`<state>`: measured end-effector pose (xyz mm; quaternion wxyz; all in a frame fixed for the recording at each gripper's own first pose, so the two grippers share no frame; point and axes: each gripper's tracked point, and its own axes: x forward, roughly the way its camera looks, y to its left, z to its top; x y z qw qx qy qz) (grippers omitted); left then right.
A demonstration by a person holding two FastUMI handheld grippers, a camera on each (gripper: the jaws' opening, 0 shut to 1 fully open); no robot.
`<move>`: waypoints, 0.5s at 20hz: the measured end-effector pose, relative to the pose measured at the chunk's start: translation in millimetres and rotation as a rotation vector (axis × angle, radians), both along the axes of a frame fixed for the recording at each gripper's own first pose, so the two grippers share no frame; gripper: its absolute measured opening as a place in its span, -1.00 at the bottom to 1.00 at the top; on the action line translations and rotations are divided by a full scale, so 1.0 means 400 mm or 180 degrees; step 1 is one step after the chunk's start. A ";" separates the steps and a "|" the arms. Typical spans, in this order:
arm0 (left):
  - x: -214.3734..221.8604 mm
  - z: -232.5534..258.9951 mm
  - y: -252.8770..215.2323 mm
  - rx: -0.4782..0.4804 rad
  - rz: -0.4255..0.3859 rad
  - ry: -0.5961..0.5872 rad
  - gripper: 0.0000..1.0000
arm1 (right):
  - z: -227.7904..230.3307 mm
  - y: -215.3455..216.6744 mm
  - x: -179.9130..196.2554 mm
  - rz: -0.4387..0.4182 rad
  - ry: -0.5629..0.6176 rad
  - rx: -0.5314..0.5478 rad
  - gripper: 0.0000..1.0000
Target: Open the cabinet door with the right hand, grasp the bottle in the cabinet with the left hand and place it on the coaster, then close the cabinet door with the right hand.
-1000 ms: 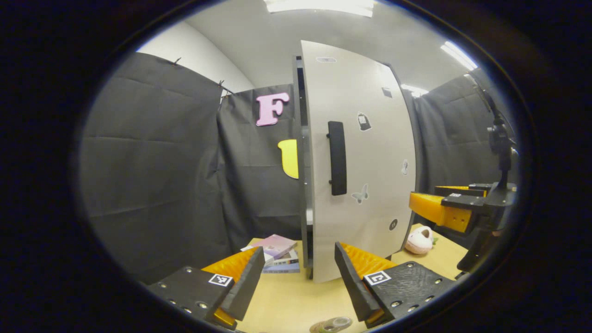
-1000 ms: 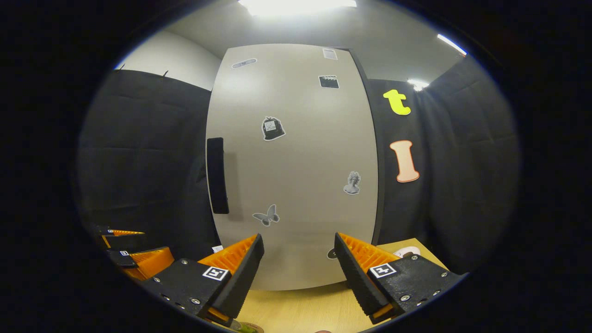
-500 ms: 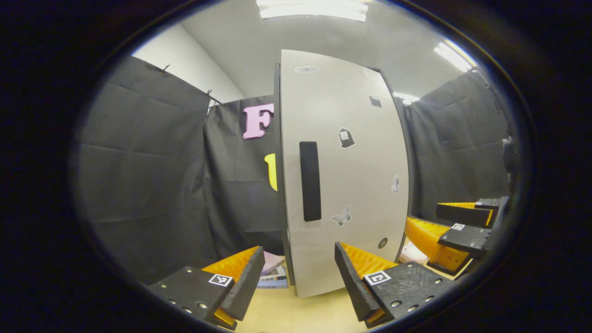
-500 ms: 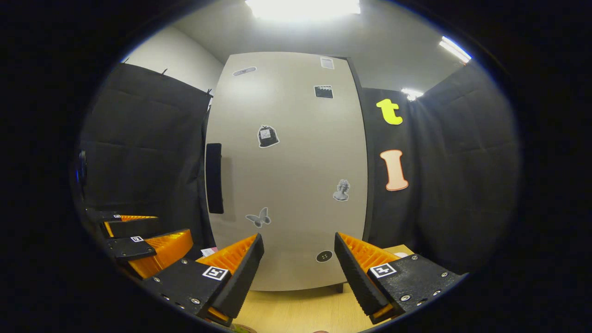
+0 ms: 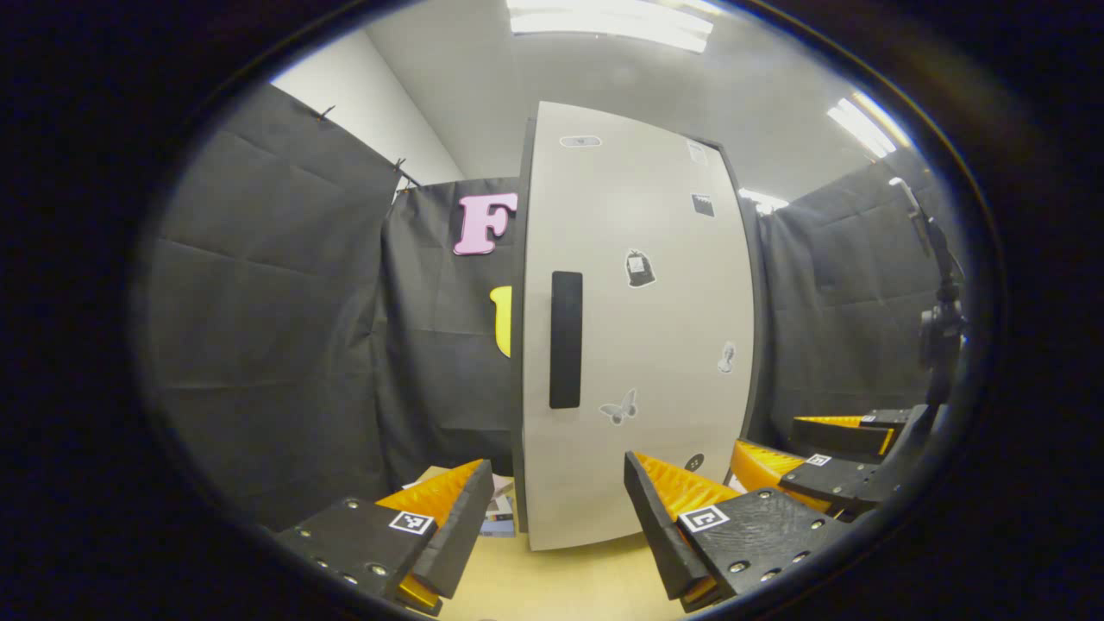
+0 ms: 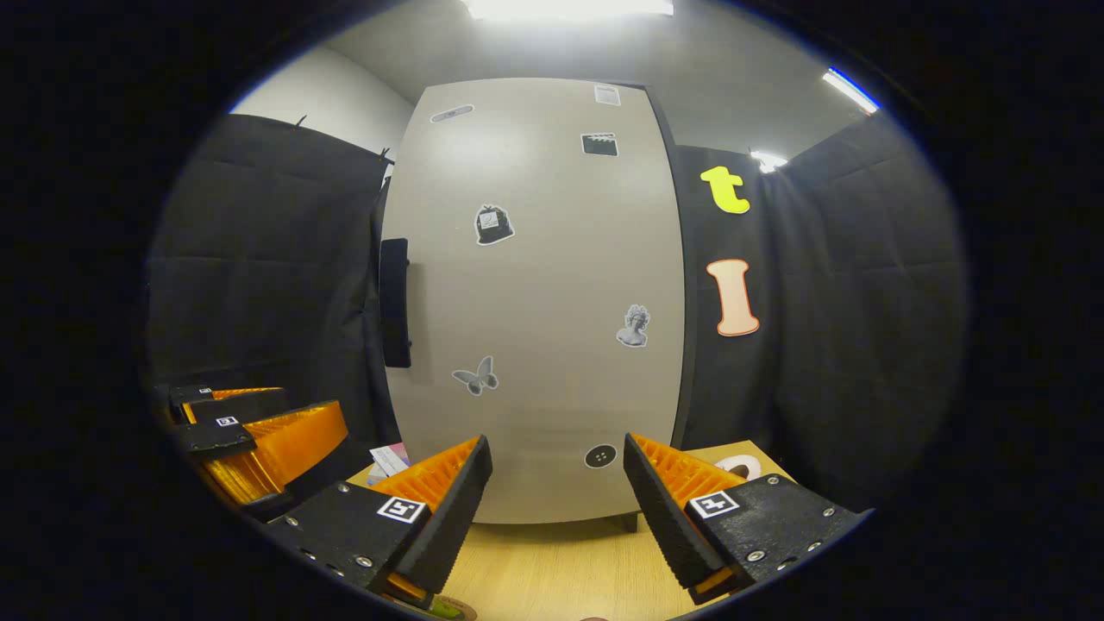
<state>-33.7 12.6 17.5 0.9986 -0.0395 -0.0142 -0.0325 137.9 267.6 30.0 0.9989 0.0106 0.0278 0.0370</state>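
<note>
**Both tongs released before the shut door**

The left tongs (image 5: 556, 517) and right tongs (image 6: 556, 509) hang above the desk (image 6: 552, 565) with jaws spread, grasping nothing. Ahead stands the cabinet, its door (image 6: 543, 285) flush and shut, the handle (image 5: 566, 339) on its left edge. The right tongs also appear low at right in the left gripper view. Books (image 5: 500, 517) lie left of the cabinet.

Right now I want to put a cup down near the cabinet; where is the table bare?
Bare table lies before the cabinet door, between the right gripper's fingers. Left of the door, books crowd it.
</note>
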 end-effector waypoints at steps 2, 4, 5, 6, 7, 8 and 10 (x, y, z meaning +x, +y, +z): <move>-0.014 0.000 0.005 0.0023 0.0016 0.0011 0.66 | -0.001 0.007 -0.002 0.0018 0.0015 0.0027 0.90; -0.021 0.006 -0.007 0.0055 -0.0027 -0.0001 0.82 | 0.007 0.013 -0.005 0.0034 0.0010 0.0092 0.90; -0.025 0.010 -0.013 0.0071 -0.0044 -0.0010 0.82 | 0.011 0.016 -0.007 0.0038 0.0009 0.0104 0.90; -0.029 0.014 -0.017 0.0094 -0.0057 -0.0024 0.82 | 0.016 0.016 -0.009 0.0036 0.0005 0.0105 0.90; -0.034 0.015 -0.023 0.0124 -0.0067 -0.0021 0.82 | 0.021 0.019 -0.011 0.0045 0.0002 0.0104 0.90; -0.039 0.015 -0.027 0.0157 -0.0070 -0.0018 0.74 | 0.022 0.020 -0.013 0.0050 -0.0003 0.0093 0.90; -0.050 0.025 -0.031 0.0201 -0.0051 -0.0070 0.82 | 0.024 0.026 -0.016 0.0063 -0.0012 0.0074 0.89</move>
